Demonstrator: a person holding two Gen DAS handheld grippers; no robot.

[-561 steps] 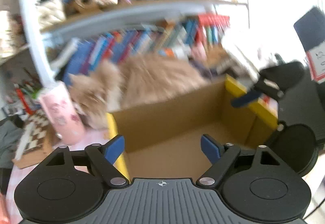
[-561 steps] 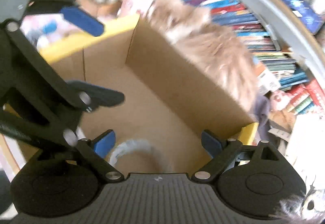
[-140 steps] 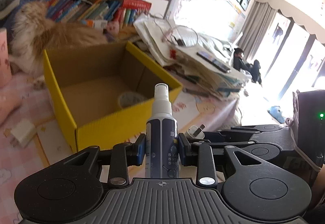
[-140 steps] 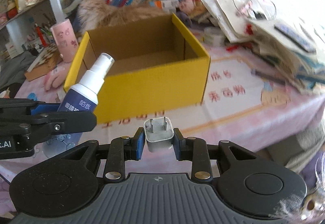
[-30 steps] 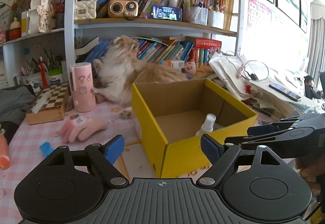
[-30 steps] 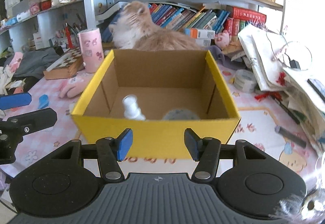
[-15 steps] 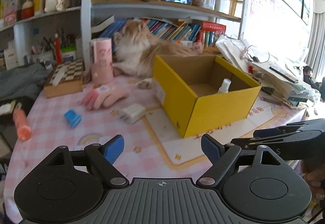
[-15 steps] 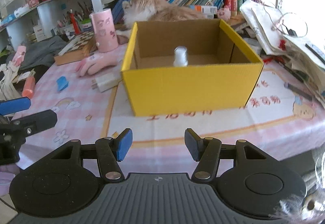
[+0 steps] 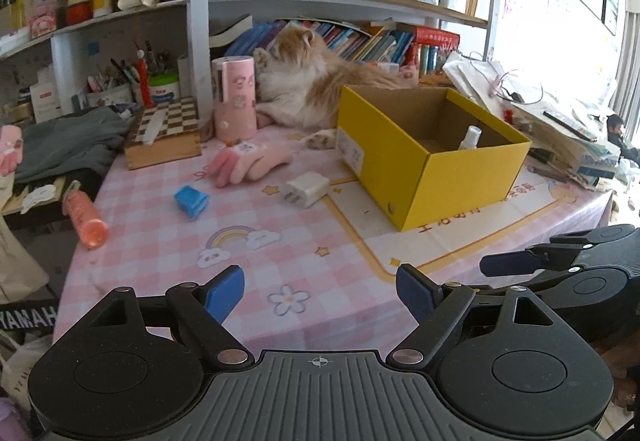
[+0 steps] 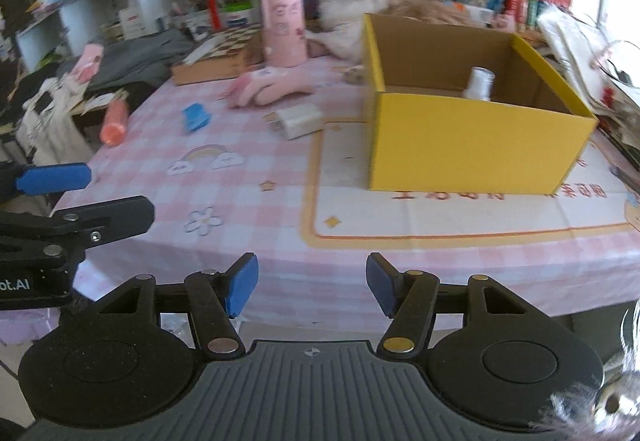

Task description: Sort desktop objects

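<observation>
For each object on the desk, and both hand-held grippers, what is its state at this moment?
left hand-held gripper: open, empty
right hand-held gripper: open, empty
yellow box: open on top
spray bottle: upright inside the box
white charger: lying on the tablecloth, outside the box
blue clip: on the tablecloth
orange tube: lying on its side
pink glove: lying flat
pink cup: upright

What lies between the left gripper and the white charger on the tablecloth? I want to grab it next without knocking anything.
Nothing visible does. Only bare tablecloth lies between the open left gripper and the white charger. The blue block sits off to the left, the pink glove lies beyond, and the yellow box stands to the right.
</observation>
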